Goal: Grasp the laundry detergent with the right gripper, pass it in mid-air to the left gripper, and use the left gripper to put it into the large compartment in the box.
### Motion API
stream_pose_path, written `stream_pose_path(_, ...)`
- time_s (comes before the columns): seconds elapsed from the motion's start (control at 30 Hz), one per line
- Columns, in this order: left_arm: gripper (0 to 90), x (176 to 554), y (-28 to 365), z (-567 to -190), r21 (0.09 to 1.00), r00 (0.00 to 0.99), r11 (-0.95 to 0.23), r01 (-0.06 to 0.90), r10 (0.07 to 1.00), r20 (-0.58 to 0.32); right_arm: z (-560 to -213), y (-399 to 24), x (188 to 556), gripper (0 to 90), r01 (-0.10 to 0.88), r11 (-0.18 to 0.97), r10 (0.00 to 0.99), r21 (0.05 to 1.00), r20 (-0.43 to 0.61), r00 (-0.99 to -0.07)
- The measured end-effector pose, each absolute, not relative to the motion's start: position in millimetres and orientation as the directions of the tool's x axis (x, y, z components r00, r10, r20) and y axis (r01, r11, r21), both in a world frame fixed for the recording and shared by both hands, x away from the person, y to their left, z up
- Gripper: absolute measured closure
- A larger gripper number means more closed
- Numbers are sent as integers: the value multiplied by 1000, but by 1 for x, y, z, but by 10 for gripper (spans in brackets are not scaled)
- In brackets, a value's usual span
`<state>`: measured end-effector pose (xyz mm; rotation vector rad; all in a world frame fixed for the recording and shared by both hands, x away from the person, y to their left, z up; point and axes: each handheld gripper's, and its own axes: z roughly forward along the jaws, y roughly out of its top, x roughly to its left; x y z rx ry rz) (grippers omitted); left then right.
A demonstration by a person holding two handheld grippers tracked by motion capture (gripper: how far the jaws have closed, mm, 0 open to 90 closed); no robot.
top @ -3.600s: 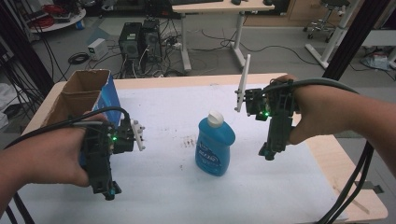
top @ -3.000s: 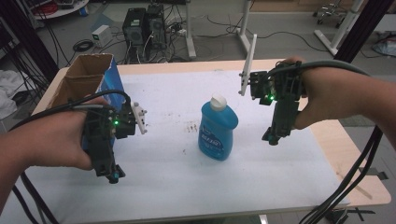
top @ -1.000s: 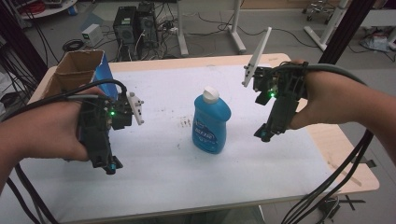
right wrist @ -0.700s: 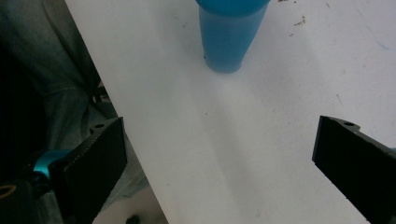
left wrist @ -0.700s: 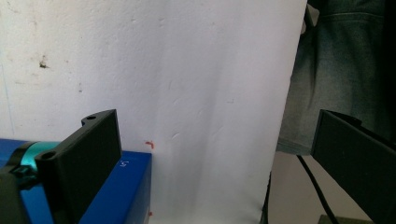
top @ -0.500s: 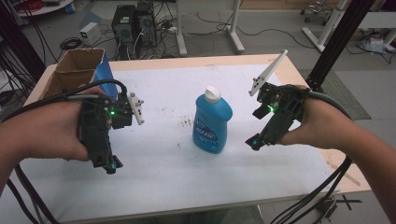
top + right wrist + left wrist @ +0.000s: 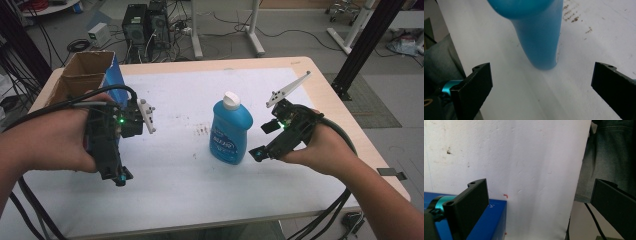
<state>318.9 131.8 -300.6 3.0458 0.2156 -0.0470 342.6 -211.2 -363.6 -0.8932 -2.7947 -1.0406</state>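
I hold my right tool (image 7: 261,152) low beside the bottle (image 7: 230,131), its jaws spread wide and gripping nothing; in the right gripper view (image 7: 541,92) the bottle (image 7: 537,32) stands just ahead of the gap between them, not yet between the jaws and not touched by either. The bottle is blue with a white cap (image 7: 231,100), upright near the middle of the white counter (image 7: 200,190), a little toward its right side, with a patch of brown specks (image 7: 201,130) on the counter just to its left. My right hand (image 7: 320,150) comes in from the right edge, and a white bar (image 7: 289,89) sticks up and away from that tool. My left tool (image 7: 120,176) is well apart from the bottle, over the left part of the counter, pointing down toward me; its jaws too are released and empty, as the left gripper view (image 7: 537,215) shows, with bare white counter (image 7: 524,157) between them and dark cloth (image 7: 611,152) past the counter's edge. A cardboard box (image 7: 80,75) sits at the far left corner.
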Motion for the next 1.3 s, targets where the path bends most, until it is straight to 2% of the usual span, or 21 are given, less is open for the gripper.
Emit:
stream_pose_path(0.57,17,319,133,-298,79,990,-987,143,141,-31,-399,-198,349,24,519,473,535,712,235,-811)
stream_pose_path(1.3,17,319,135,-295,78,989,-986,149,147,-26,-412,-175,351,25,449,369,525,813,216,-823)
